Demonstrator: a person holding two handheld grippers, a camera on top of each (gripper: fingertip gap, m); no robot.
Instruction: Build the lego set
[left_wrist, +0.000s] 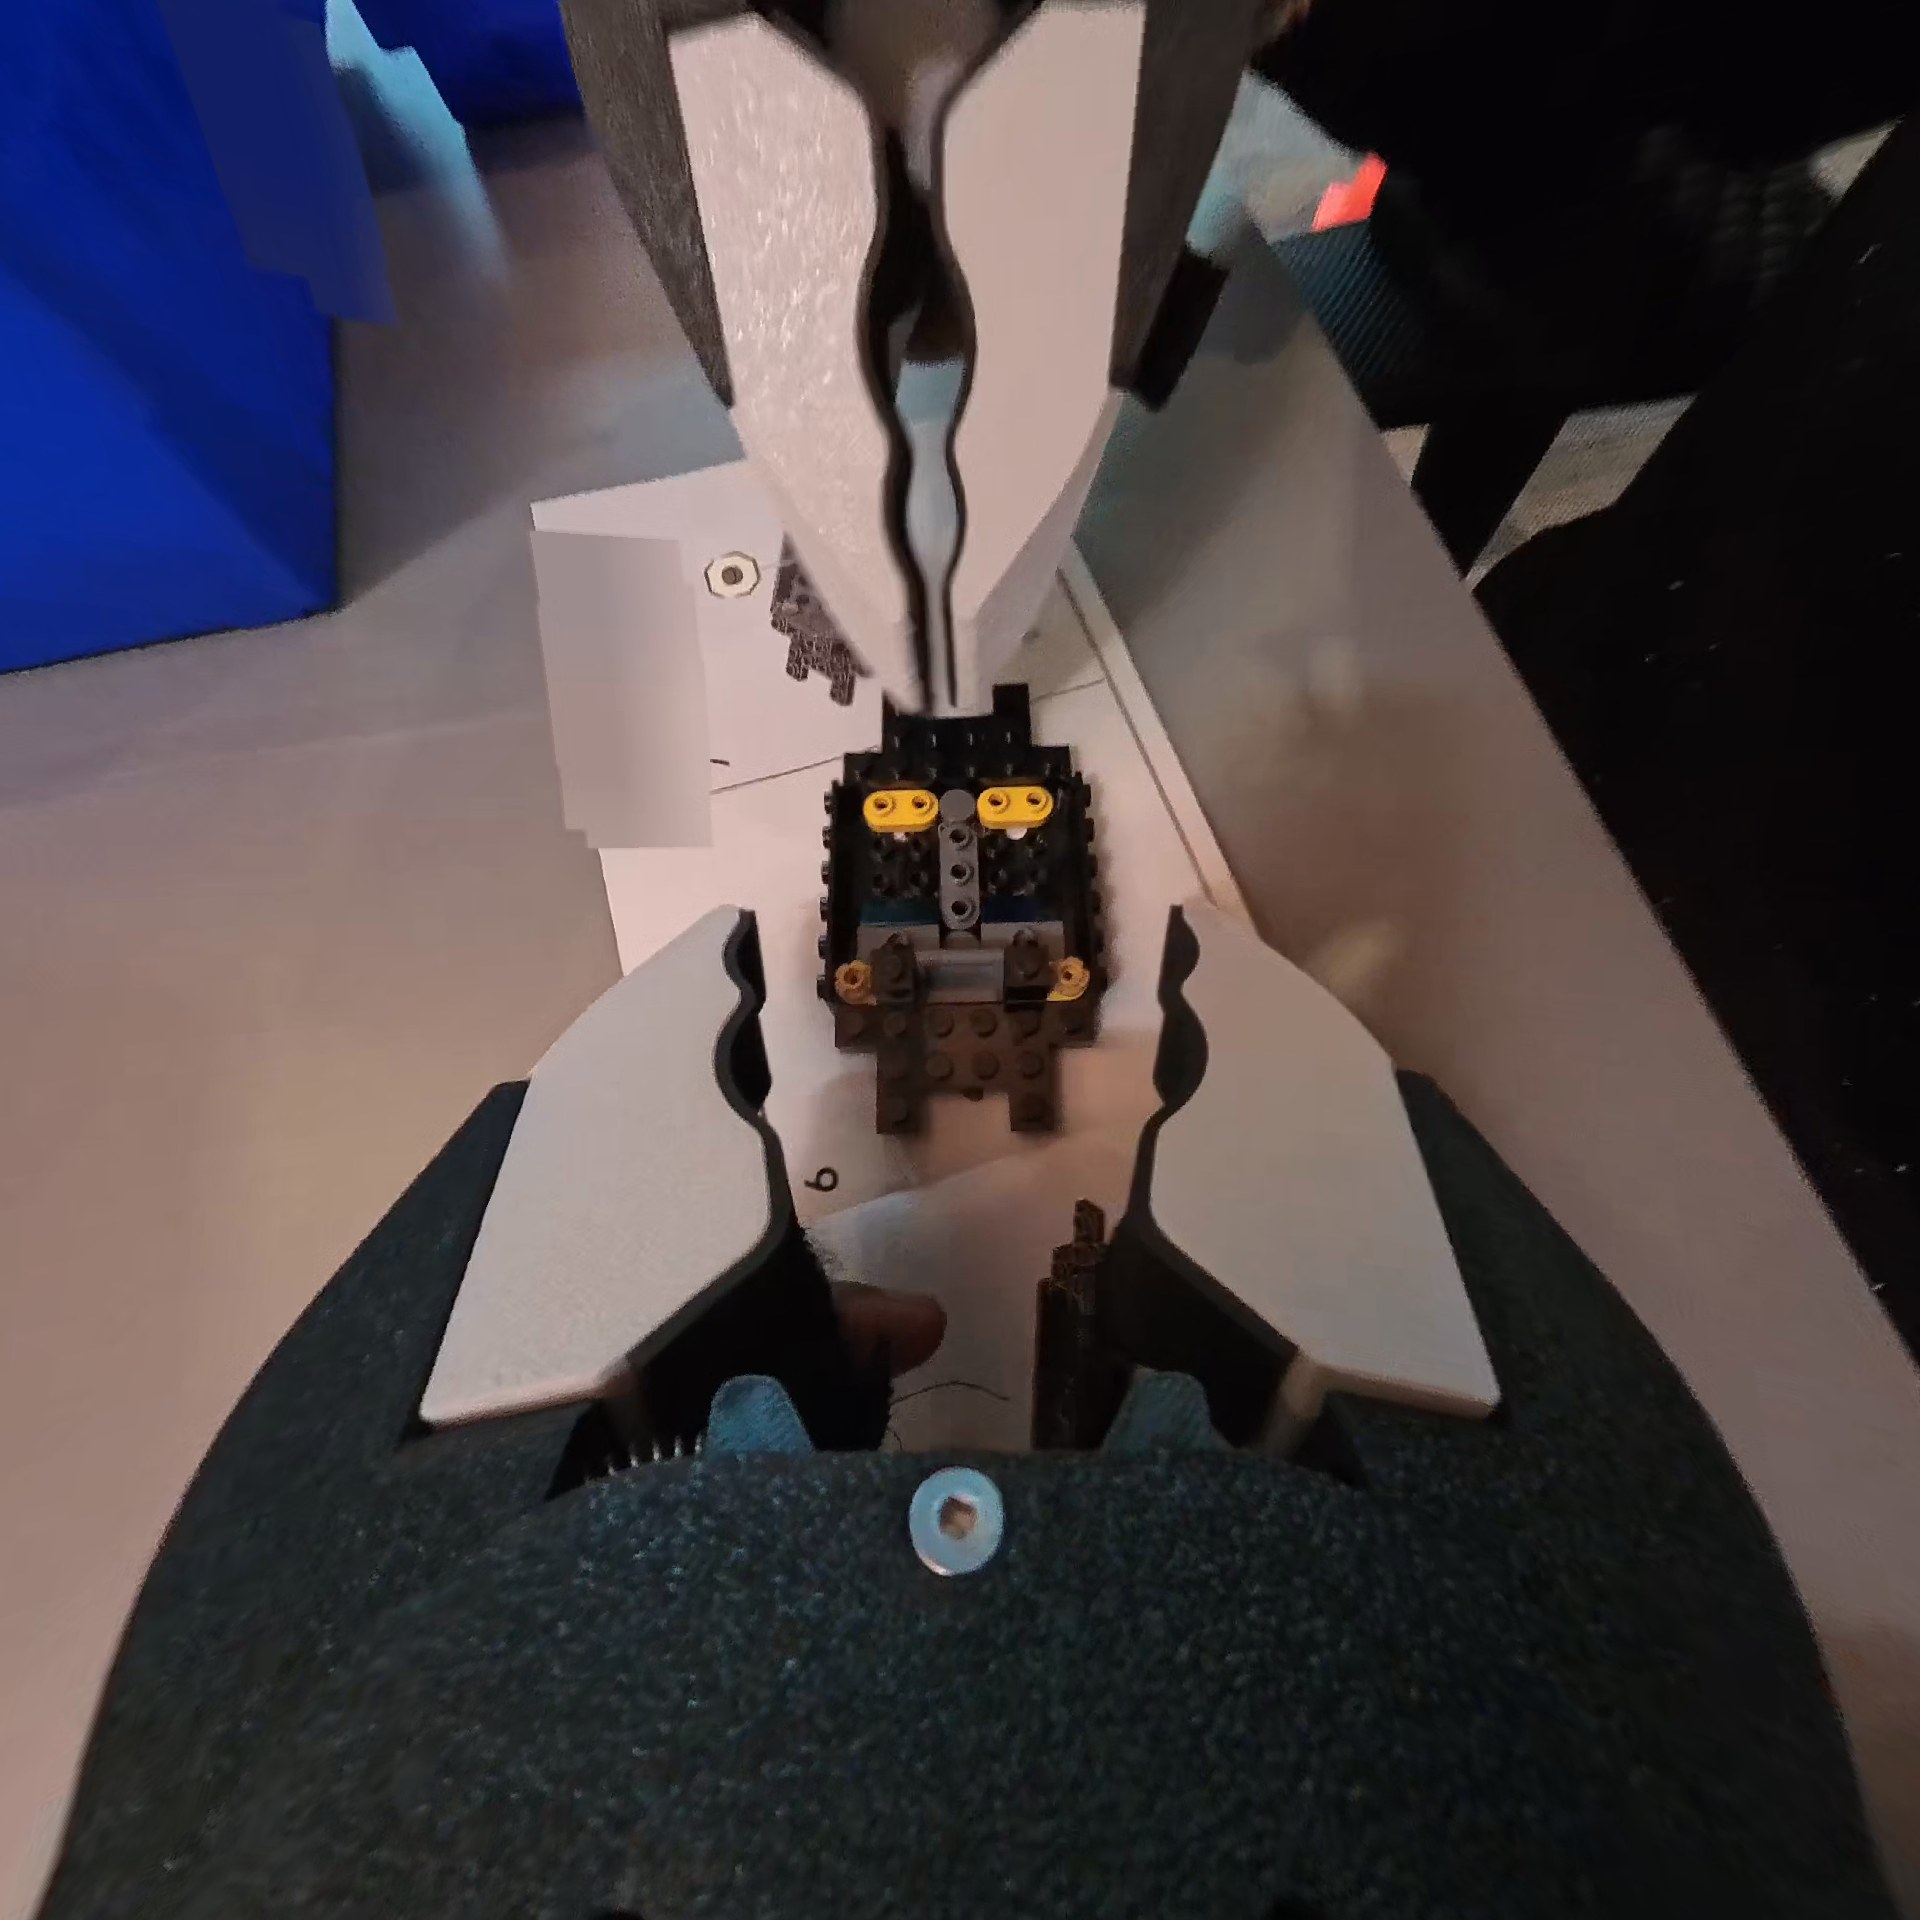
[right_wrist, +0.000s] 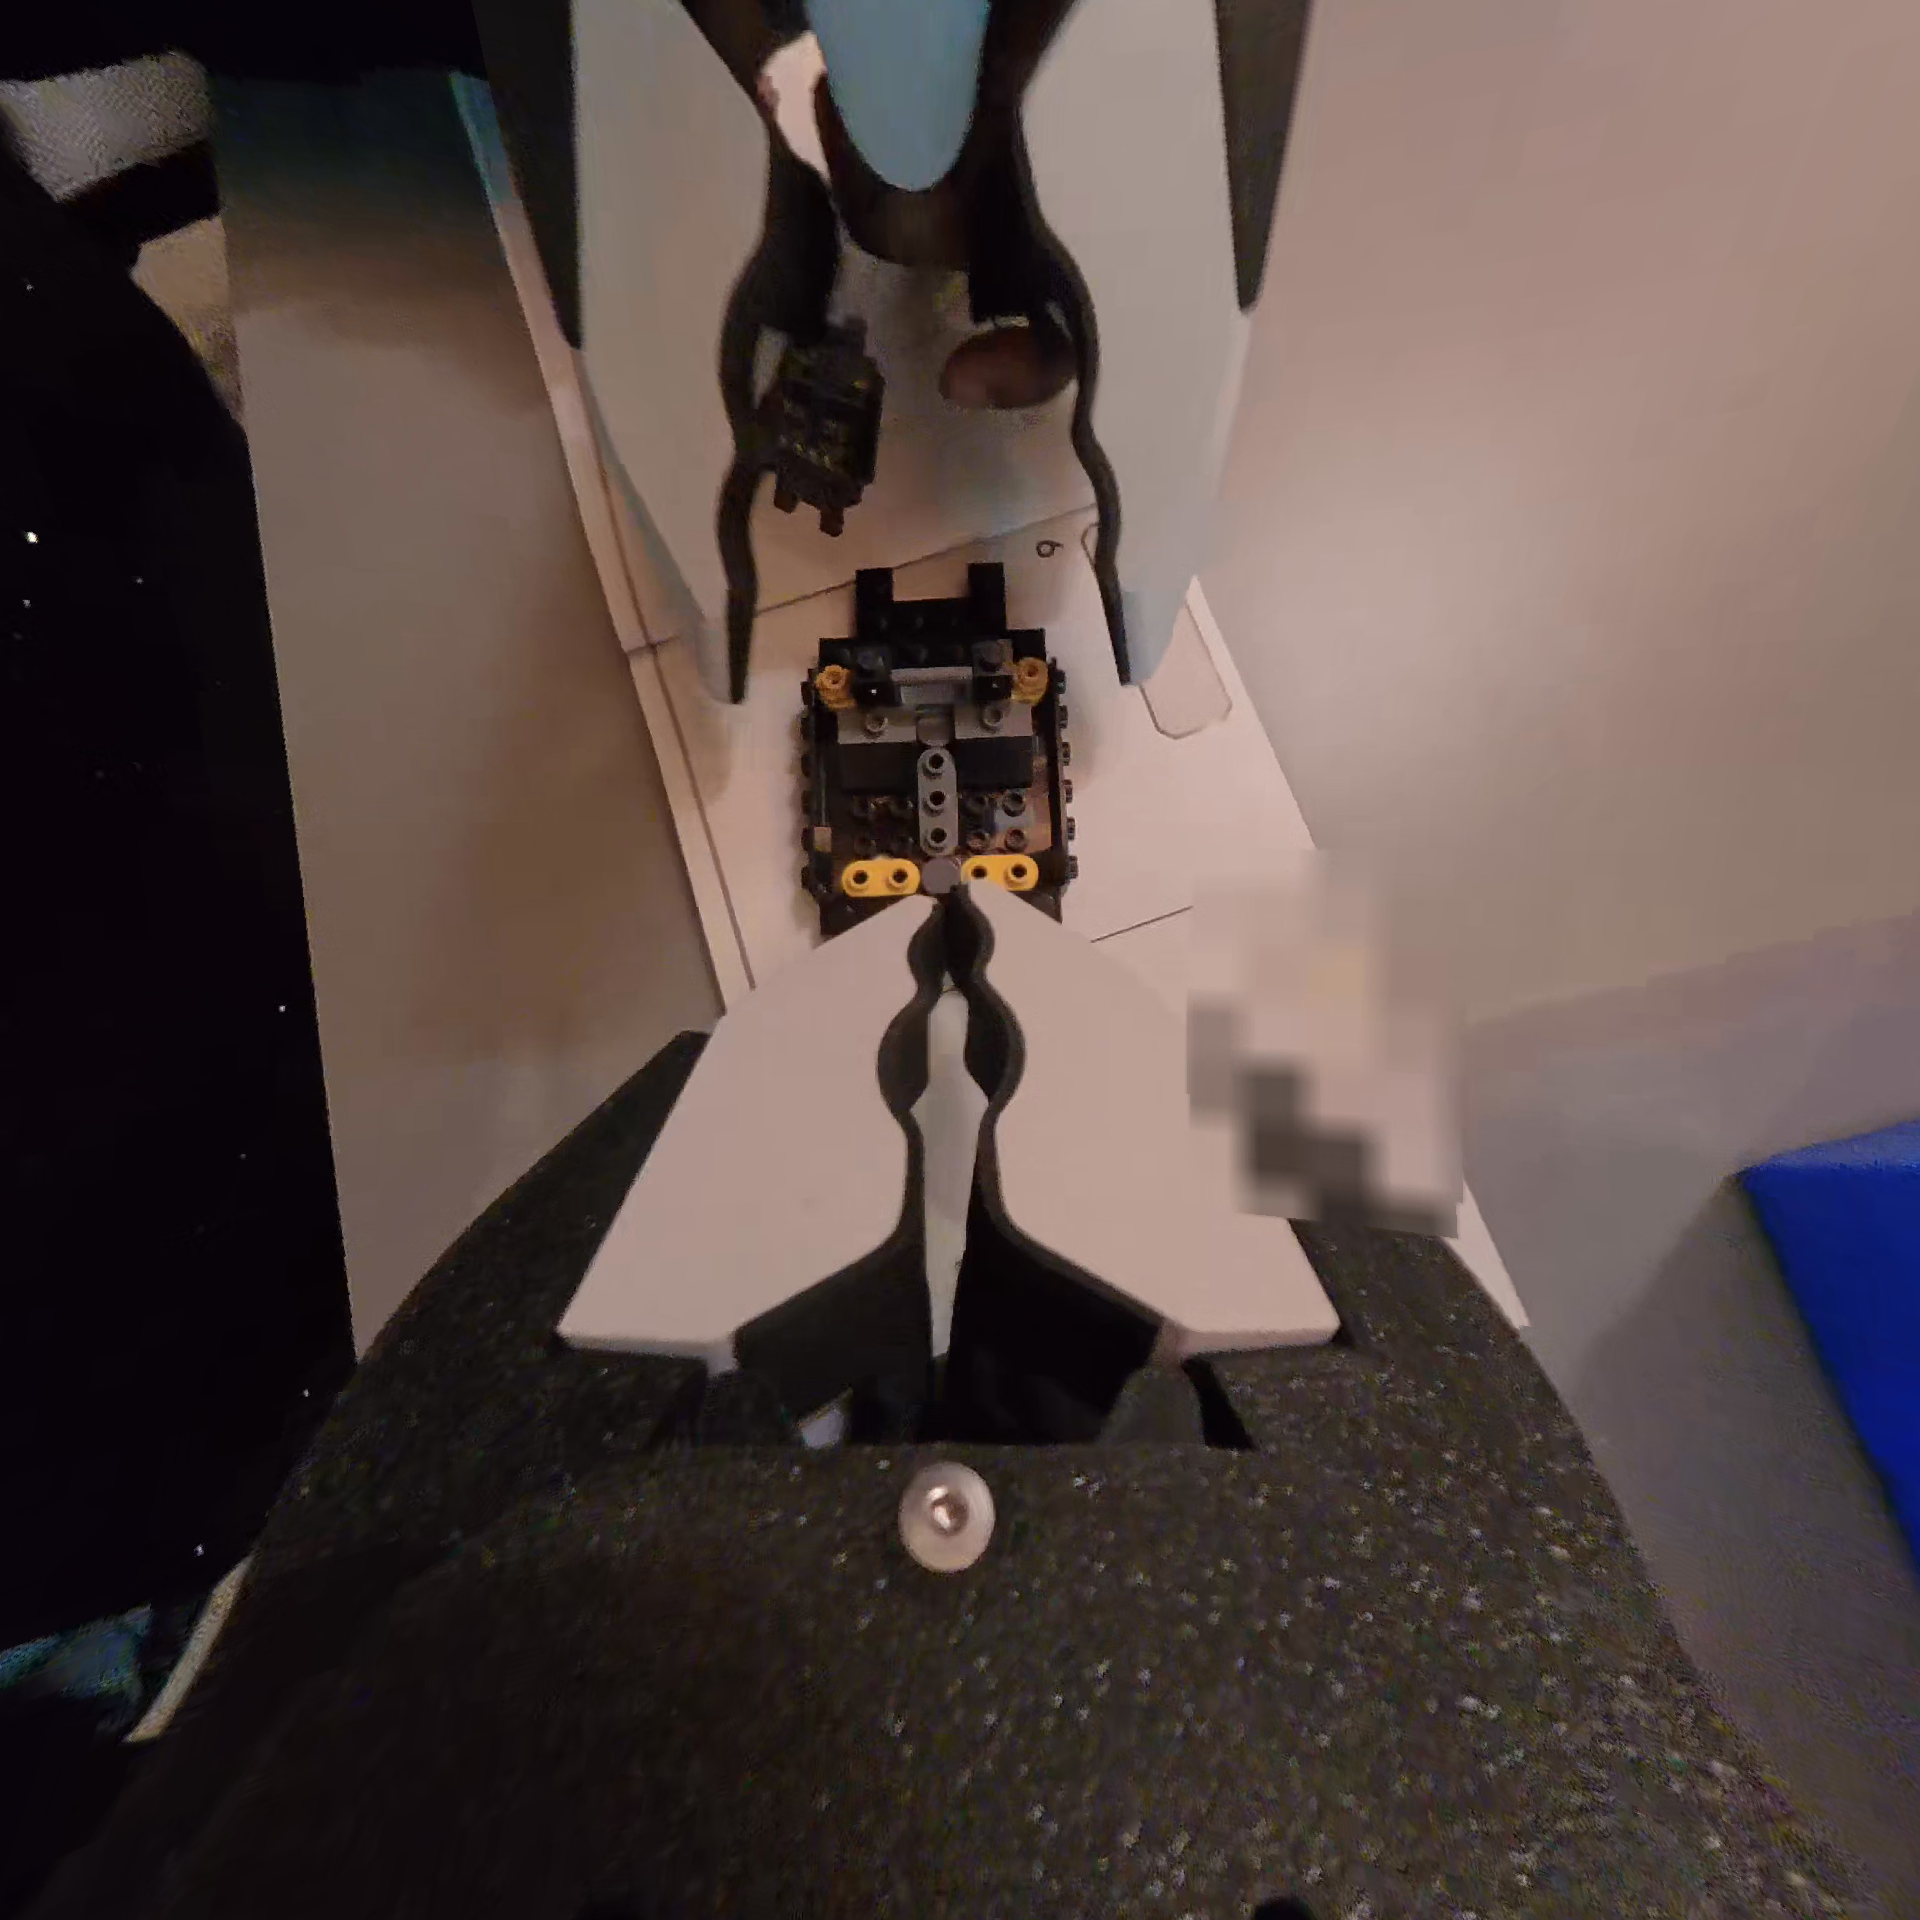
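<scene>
A black lego model (left_wrist: 961, 914) with yellow eye pieces and a grey centre strip lies flat on a white instruction sheet (left_wrist: 665, 914). My left gripper (left_wrist: 961, 935) is open, with its fingers on either side of the model's near end. A small black lego piece (left_wrist: 1081, 1278) sits by its right finger; I cannot tell whether it touches the finger. My right gripper (left_wrist: 932, 691) comes from the far side, shut, with its tips at the model's far edge. In the right wrist view its tips (right_wrist: 948, 909) touch the model (right_wrist: 935, 769) beside the yellow pieces, opposite the left gripper (right_wrist: 930, 665) and the small piece (right_wrist: 821, 426).
A blue box (left_wrist: 156, 416) stands on the table at the left; it also shows in the right wrist view (right_wrist: 1849, 1299). The table edge (left_wrist: 1558, 779) runs along the right, with dark floor beyond. A person's fingertip (left_wrist: 894, 1330) shows between the left gripper's fingers. About 4 cm separates my left fingertips from my right.
</scene>
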